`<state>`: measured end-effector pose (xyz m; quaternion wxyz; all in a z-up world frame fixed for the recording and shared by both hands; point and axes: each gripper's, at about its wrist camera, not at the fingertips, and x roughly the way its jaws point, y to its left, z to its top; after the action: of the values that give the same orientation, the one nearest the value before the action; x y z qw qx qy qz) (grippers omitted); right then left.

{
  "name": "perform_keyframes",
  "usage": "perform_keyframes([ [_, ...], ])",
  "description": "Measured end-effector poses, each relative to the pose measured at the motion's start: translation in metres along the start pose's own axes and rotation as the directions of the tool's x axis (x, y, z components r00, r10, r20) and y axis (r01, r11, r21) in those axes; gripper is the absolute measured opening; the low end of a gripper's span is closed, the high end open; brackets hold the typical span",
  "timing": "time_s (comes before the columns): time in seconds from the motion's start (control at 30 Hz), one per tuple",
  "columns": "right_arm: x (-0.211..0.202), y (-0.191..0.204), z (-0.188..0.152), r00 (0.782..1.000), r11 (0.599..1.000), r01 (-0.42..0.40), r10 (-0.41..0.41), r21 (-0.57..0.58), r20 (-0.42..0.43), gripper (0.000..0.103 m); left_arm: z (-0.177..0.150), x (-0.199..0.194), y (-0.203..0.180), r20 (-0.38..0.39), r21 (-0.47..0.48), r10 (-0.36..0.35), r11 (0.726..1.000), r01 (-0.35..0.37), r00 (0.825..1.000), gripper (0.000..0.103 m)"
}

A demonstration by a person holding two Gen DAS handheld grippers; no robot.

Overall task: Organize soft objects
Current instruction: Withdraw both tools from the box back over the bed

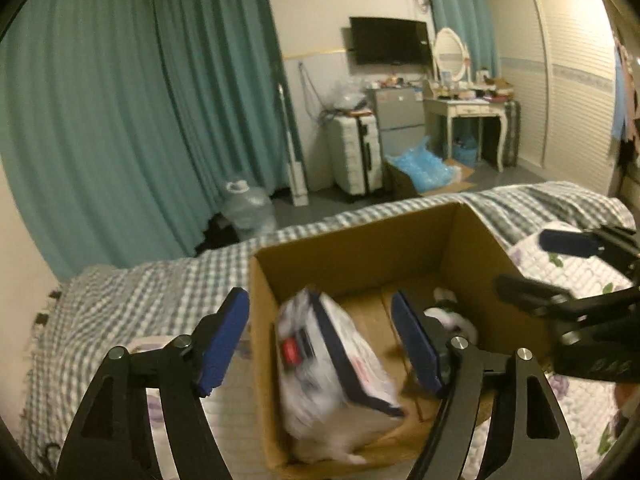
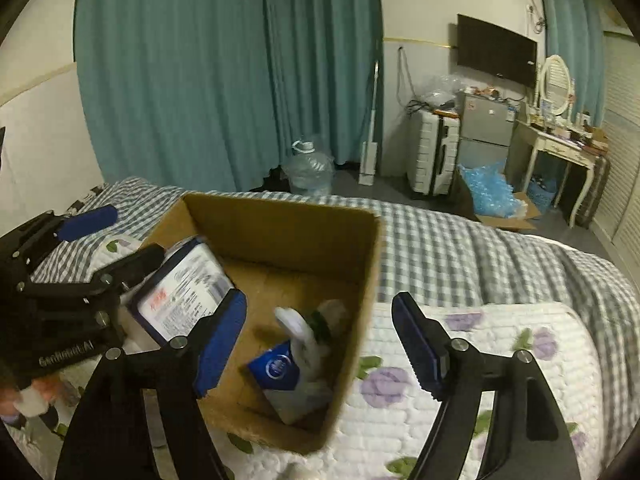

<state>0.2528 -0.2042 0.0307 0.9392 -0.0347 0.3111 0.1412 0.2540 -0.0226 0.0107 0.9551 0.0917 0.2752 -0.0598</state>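
Left gripper (image 1: 320, 344) jaws apart above open brown cardboard box (image 1: 352, 240); white printed tissue pack (image 1: 340, 376) inside at 6 o'clock. Right gripper (image 2: 320, 340) jaws apart too.

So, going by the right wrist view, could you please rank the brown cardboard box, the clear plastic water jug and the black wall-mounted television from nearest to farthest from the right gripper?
1. Brown cardboard box: on the bed, its right wall between the open right gripper fingers.
2. Clear plastic water jug: on the floor past the bed, by the teal curtain.
3. Black wall-mounted television: far wall, upper right.
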Motion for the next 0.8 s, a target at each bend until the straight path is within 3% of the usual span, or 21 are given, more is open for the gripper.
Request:
perform_keyframes([
  [0.2, -0.073, 0.003, 0.010, 0.996, 0.999, 0.038, -0.039, 0.008, 0.075, 0.093, 0.011, -0.046, 0.005, 0.059, -0.008, 0.023, 1.000, -0.023, 0.998, 0.074],
  [0.3, -0.122, 0.012, 0.018, 0.991, 0.999, 0.053, -0.053, -0.001, 0.124, 0.095, 0.020, -0.094, -0.001, 0.123, -0.003, 0.053, 0.999, -0.053, 0.991, 0.075],
  [0.37, -0.156, 0.019, 0.024, 0.987, 0.998, 0.061, -0.059, -0.006, 0.153, 0.099, 0.024, -0.126, -0.005, 0.162, -0.002, 0.048, 0.999, -0.048, 0.986, 0.084],
  [0.57, -0.243, 0.053, 0.023, 0.970, 0.991, 0.124, -0.111, -0.047, 0.215, 0.101, 0.021, -0.217, 0.004, 0.248, 0.007, 0.032, 0.999, -0.034, 0.968, 0.085],
  [0.8, -0.283, 0.078, -0.003, 0.969, 0.989, 0.137, -0.122, -0.055, 0.215, 0.102, 0.004, -0.266, 0.025, 0.259, -0.022, 0.034, 0.999, -0.029, 0.965, 0.085],
])
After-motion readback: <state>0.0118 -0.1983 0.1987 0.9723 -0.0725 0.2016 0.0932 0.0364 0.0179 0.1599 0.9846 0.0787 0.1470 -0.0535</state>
